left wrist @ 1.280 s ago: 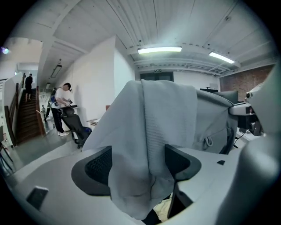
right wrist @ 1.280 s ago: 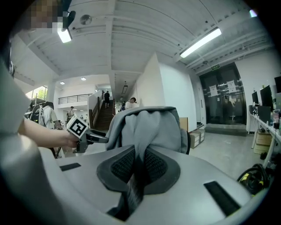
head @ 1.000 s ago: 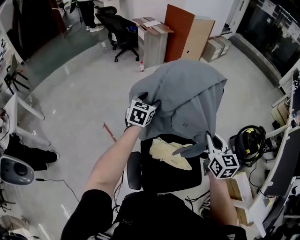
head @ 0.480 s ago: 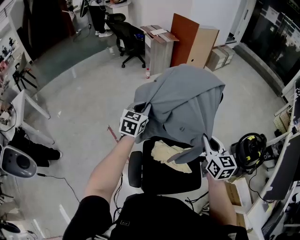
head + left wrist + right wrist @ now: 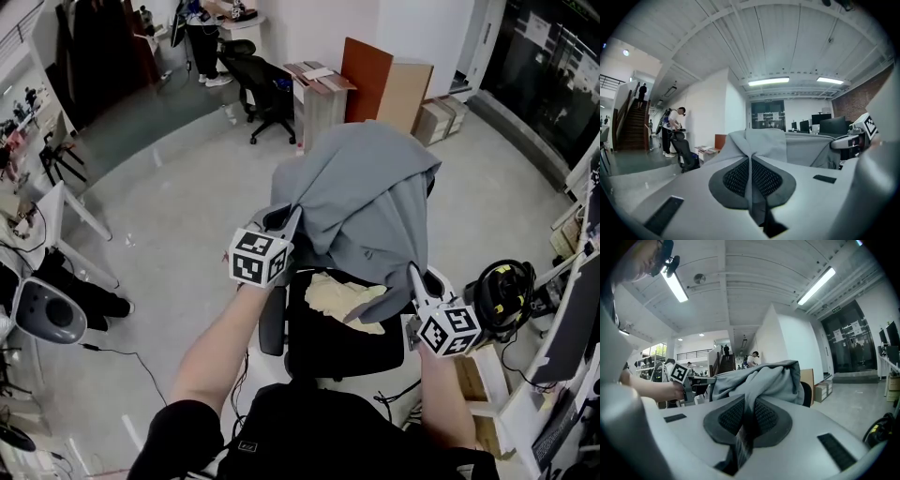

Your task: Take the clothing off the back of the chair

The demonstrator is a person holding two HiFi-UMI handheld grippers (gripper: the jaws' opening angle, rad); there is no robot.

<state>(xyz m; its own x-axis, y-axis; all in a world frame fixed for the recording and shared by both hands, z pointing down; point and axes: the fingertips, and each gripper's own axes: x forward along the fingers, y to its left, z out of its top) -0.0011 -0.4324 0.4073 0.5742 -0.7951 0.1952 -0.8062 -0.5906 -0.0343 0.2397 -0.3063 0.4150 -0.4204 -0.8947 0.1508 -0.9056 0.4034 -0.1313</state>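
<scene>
We have the soft grey fabric garment (image 5: 367, 183) draped over the back of the black office chair (image 5: 342, 347), straight ahead of us at twelve o'clock, with its folds hanging toward the seat. The left tongs (image 5: 287, 219) are closed tight on a pinch of the garment's edge at its nine o'clock side. In the left gripper view a thin fold of grey cloth runs up out of the meeting pads. The right tongs (image 5: 413, 275) are likewise clamped, on a darker hem or cuff strip at the garment's five o'clock corner. The right gripper view shows that strip squeezed between the pads, with the bulk of the cloth rising beyond. A crumpled pale yellow cloth (image 5: 344, 297) lies on the seat, at six o'clock of the garment.

We judge the garment light and wholly limp. It will likely sag between our two holds and cling over the top of the chair back, so it calls for lifting up and clear, not a pull toward us. The cloth should not slip much on the ribbed pads, though a thin pinch may creep out if the fabric snags. Doubled cloth, such as a hem, seam or cuff, gives the surer hold, with the grips kept wide apart. Nothing here is fragile. The main risks are dragging the yellow cloth along or rolling the chair.
</scene>
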